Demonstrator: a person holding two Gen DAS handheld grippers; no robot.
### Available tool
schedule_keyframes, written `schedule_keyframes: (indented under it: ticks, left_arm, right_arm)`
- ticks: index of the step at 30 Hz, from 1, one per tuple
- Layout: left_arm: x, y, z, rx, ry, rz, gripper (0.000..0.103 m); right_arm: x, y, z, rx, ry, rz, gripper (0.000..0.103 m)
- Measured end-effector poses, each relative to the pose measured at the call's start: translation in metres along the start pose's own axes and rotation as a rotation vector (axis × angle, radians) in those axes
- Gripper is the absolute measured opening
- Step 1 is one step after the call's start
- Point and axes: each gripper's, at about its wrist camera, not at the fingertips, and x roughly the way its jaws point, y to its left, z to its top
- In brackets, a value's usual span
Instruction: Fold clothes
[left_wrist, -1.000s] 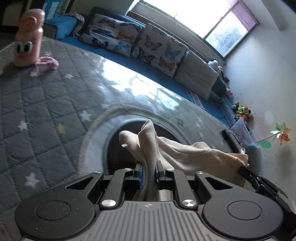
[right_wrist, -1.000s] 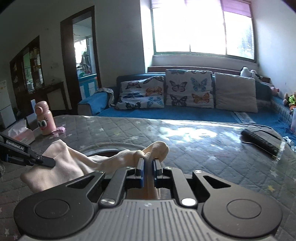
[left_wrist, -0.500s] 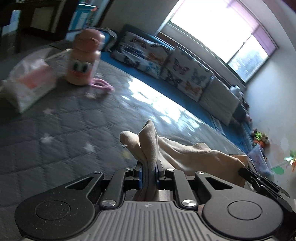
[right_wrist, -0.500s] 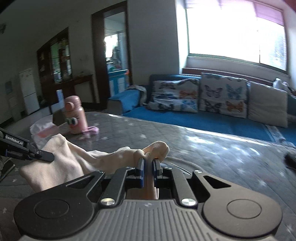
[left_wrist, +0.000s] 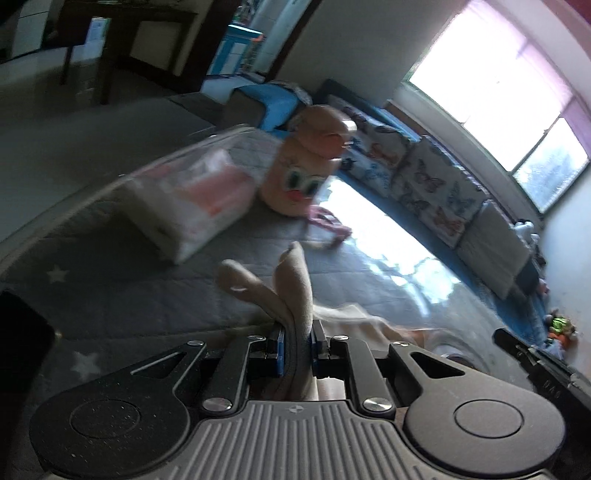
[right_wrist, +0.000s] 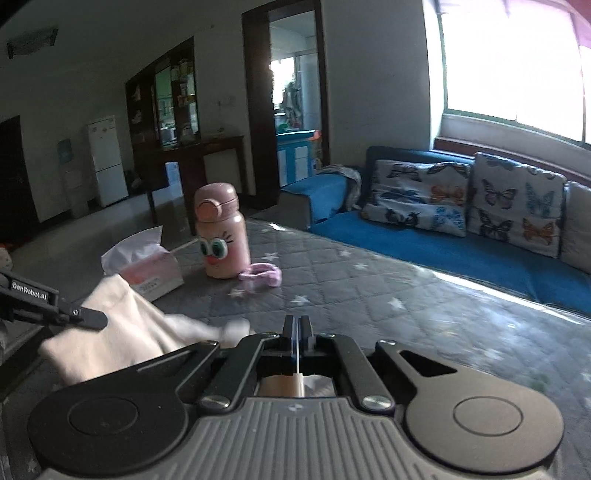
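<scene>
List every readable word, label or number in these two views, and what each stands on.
"GenRobot.AI": white print on the black arm of the left gripper, seen from the right wrist view.
Tissue pack: small print on its front, too blurred to read.
Pink bottle: a cartoon face only, no text.

The left gripper (left_wrist: 297, 345) is clamped on a bunched fold of cream garment (left_wrist: 295, 291). Beyond the garment on the grey quilted mat (left_wrist: 155, 291) lie a tissue pack (left_wrist: 192, 201) and a pink bottle (left_wrist: 308, 173), blurred.
</scene>
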Motion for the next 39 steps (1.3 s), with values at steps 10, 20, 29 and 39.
schedule_keyframes:
  ticks: [10, 20, 29, 39]
  left_arm:
    - [0.02, 0.044, -0.008, -0.057, 0.057, 0.061, 0.023]
    - [0.012, 0.044, 0.002, -0.005, -0.016, 0.124, 0.058]
    - [0.046, 0.022, 0.007, 0.101, -0.013, 0.202, 0.075]
    - [0.072, 0.009, 0.007, 0.181, -0.002, 0.276, 0.087]
  right_arm:
    - [0.047, 0.01, -0.022, -0.031, 0.132, 0.008, 0.009]
    - [0.081, 0.019, -0.035, -0.009, 0.203, 0.073, 0.024]
    - [0.111, 0.019, -0.037, 0.032, 0.211, 0.08, 0.032]
    - [0.118, 0.028, -0.027, 0.021, 0.181, 0.096, 0.038]
